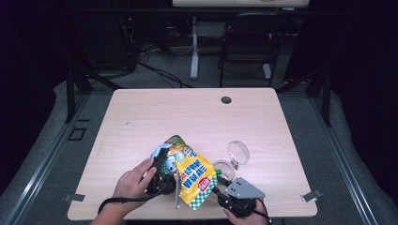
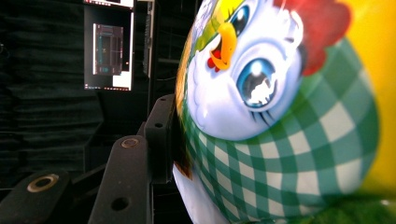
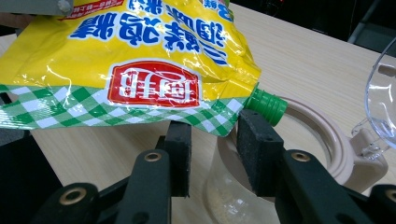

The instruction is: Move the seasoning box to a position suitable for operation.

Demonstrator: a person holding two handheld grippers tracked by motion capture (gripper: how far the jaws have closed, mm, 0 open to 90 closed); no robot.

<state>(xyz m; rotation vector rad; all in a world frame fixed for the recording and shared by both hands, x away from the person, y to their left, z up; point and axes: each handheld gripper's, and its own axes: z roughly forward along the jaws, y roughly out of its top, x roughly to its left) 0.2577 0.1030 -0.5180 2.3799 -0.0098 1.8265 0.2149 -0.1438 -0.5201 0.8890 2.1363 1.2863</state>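
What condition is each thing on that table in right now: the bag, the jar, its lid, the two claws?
Yellow pouch: lifted, tilted, green spout capped, over the jar's mouth.
Jar: upright, open, some pale grains inside.
Clear lid: flipped up, hinged.
Left gripper: shut on the pouch.
Right gripper: open, jaws below the pouch's bottom corner.

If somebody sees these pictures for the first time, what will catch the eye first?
First the bright yellow pouch with a cartoon chicken and green checks, tilted above the front of the table in the left gripper. Next its green cap, over the rim of a clear jar, and the right gripper, open just below the pouch.
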